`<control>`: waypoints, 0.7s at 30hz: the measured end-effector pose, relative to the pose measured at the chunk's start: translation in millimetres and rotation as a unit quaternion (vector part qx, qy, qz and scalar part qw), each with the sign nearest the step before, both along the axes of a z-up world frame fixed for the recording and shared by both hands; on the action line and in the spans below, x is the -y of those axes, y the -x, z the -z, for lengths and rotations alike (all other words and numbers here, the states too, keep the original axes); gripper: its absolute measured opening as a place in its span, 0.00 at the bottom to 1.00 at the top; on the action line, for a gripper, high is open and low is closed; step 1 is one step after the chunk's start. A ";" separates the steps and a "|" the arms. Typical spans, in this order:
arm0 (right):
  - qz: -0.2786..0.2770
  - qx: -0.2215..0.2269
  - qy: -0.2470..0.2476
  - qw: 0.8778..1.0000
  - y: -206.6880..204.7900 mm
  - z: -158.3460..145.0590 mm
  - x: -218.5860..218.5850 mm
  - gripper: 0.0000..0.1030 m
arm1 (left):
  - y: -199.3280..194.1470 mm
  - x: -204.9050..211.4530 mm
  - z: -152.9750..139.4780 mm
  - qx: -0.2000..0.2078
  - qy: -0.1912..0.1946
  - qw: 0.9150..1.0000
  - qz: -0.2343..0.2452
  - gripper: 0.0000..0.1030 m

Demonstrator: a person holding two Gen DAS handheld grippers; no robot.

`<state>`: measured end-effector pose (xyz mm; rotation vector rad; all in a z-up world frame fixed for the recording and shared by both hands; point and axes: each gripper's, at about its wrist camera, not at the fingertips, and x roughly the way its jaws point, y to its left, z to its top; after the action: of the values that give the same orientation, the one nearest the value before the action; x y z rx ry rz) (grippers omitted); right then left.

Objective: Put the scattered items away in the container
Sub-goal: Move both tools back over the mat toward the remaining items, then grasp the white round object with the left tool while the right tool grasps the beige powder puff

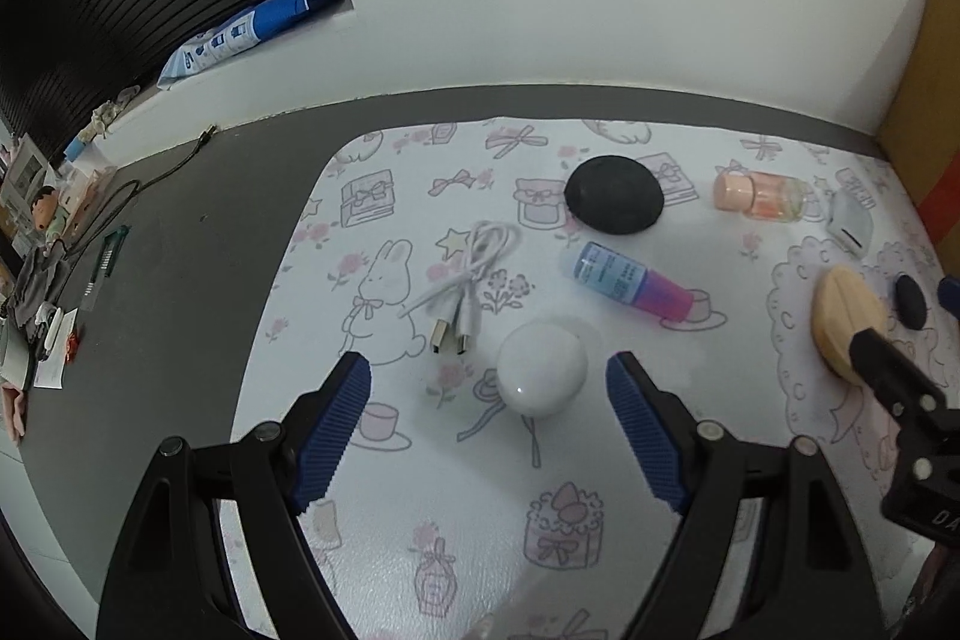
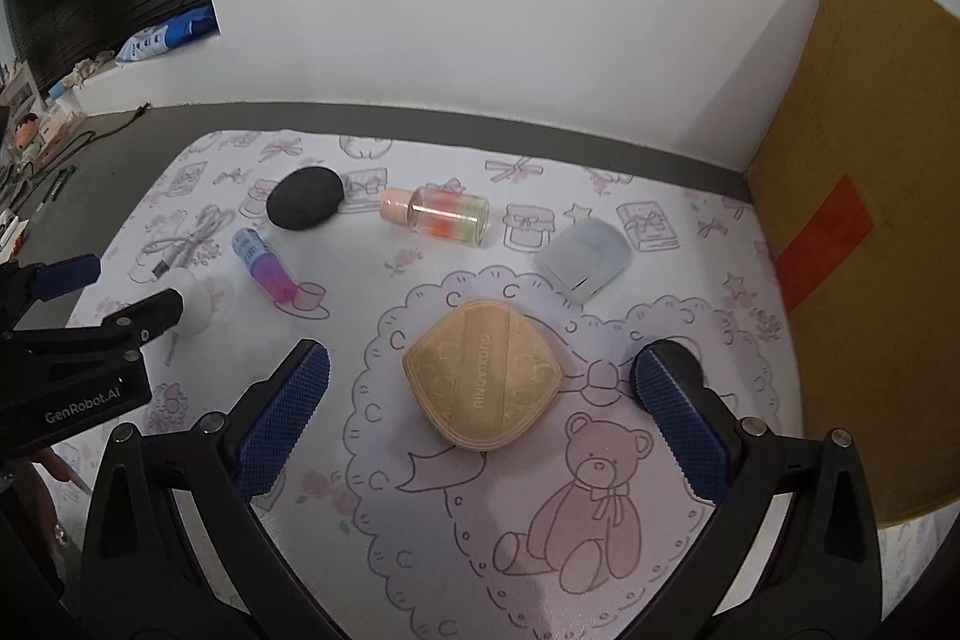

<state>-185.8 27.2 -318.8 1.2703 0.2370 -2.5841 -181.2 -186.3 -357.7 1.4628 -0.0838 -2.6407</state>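
Both claws are wide open and hold nothing. Left claw (image 1: 489, 388) sits over the white ball (image 1: 542, 369), which lies between the pads but isn't touched; right claw (image 2: 480, 382) straddles the tan powder puff (image 2: 483, 373), pads well clear on both sides. Everything is loose on the counter (image 1: 600, 550), on a soft printed mat: white USB cable (image 1: 462, 274), black dome (image 1: 614, 194), blue-and-pink tube (image 1: 630, 281), clear bottle (image 2: 444, 215) with peach cap, pale blue case (image 2: 583, 262). The only container candidate I can see is the cardboard box (image 2: 852, 220) at the right edge against the wall; its opening isn't in view, so I can't confirm it. Risks: the ball is smooth, glossy and round, so an off-centre squeeze would likely squirt it out and send it rolling into the cable or off the mat. The puff is low, flat-ish and soft, shaped like a rounded heart with a band across it; pads coming in too high probably skim over it, too low and they could snag the mat. The tube and bottle are cylinders lying on their sides, so a nudge rolls them. The claws are working close together, so a clash in the middle is possible.
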 end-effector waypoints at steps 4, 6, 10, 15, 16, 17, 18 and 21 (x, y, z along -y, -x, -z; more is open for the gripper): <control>-0.003 0.006 -0.001 1.000 4.6 12.3 2.5 1.00 | 4.6 -4.5 9.4 0.002 0.006 1.000 0.006 0.78; -0.006 0.011 -0.002 1.000 6.1 17.9 3.8 1.00 | 7.1 -7.0 15.3 0.008 0.007 1.000 0.010 0.78; -0.010 0.021 0.000 1.000 7.6 25.9 5.0 1.00 | 9.2 -9.0 23.1 0.011 0.011 1.000 0.011 0.78; -0.013 0.044 0.002 0.999 10.7 38.5 5.3 1.00 | 12.2 -6.6 24.3 0.011 -0.001 1.000 0.002 0.78; -0.014 0.050 0.005 0.999 11.4 40.9 4.6 1.00 | 12.6 -6.5 24.6 0.011 -0.003 1.000 0.001 0.78; -0.014 0.052 0.009 0.999 11.6 42.4 4.0 1.00 | 12.5 -6.3 24.8 0.011 -0.003 1.000 0.000 0.78; -0.013 0.051 0.010 0.999 11.4 42.9 3.6 1.00 | 12.1 -6.4 24.9 0.009 -0.003 1.000 0.000 0.78; -0.016 0.046 0.004 0.999 11.3 44.2 5.0 1.00 | 10.8 -6.9 25.7 0.008 -0.003 1.000 -0.003 0.78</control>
<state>-197.1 22.3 -363.0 1.3683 0.2276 -2.4901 -192.0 -179.4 -383.4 1.4830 -0.0720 -2.6279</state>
